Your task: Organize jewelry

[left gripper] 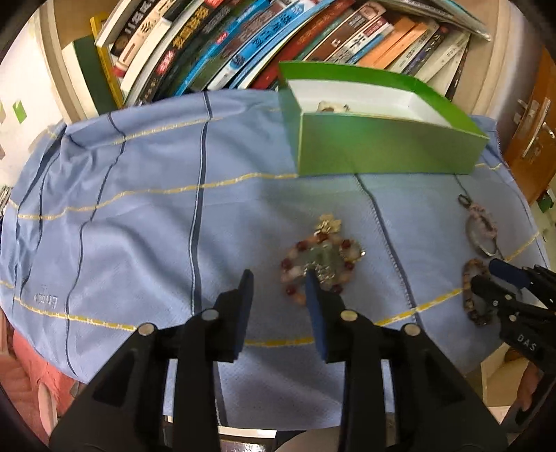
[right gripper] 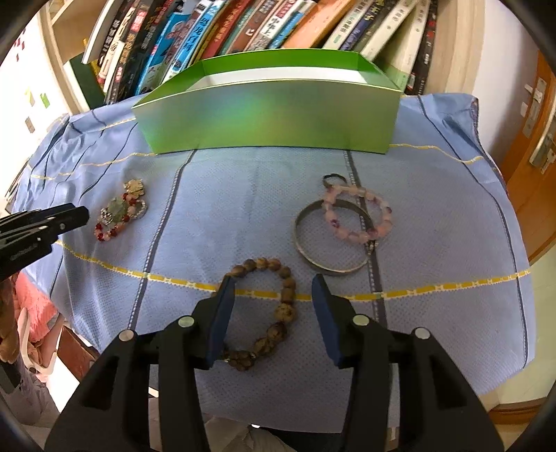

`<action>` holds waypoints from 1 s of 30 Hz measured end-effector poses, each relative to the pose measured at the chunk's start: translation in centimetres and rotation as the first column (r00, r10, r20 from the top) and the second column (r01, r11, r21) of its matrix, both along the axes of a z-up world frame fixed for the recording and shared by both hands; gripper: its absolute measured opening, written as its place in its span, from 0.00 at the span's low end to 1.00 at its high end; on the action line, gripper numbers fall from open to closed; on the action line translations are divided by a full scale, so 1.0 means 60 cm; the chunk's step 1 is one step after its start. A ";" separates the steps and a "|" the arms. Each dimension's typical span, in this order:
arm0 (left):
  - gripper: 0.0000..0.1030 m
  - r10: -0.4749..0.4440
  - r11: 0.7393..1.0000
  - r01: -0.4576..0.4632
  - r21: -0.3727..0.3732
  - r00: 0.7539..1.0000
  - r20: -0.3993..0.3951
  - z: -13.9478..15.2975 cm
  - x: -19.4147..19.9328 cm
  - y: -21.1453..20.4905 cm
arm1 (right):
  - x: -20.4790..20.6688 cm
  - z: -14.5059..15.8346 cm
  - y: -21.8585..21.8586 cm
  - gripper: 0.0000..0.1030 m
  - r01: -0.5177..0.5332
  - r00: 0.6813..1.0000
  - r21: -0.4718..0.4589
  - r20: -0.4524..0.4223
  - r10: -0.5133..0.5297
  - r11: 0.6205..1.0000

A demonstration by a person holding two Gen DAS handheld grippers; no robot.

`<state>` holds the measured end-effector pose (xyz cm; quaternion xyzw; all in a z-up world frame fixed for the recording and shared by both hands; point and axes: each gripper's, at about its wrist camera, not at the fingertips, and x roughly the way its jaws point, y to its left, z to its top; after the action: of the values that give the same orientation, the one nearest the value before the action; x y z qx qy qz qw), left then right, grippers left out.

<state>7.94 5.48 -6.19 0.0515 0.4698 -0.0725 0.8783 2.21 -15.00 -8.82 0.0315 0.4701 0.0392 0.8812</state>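
Observation:
A green box [left gripper: 382, 146] with a white inside stands at the back of the blue cloth; it also shows in the right wrist view [right gripper: 271, 118] and holds a pale item [left gripper: 332, 106]. My left gripper [left gripper: 278, 278] is open, its right finger over a red-and-pink bead bracelet with brooches [left gripper: 321, 257]. That pile shows at left in the right wrist view [right gripper: 120, 212]. My right gripper [right gripper: 272, 285] is open above a brown bead bracelet [right gripper: 278, 309]. Beyond lie a metal bangle [right gripper: 332, 240] and a pink bead bracelet [right gripper: 358, 215].
A row of leaning books [right gripper: 243, 31] fills the shelf behind the box. The blue cloth [left gripper: 139, 215] drapes over the table edges. A wooden door with a metal handle [right gripper: 542, 146] is at the right. Pink fabric [left gripper: 31, 375] lies below the table's left edge.

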 end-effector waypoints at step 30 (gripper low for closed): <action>0.12 -0.008 1.000 0.008 -0.006 0.998 0.056 0.021 0.002 -0.031 | -0.004 0.021 0.017 0.08 0.022 0.998 -0.048 0.068 -0.018 0.999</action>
<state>8.06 3.61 -4.94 0.0527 0.4444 -0.0761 0.8910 1.95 -13.95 -7.54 0.0134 0.4406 0.0199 0.8974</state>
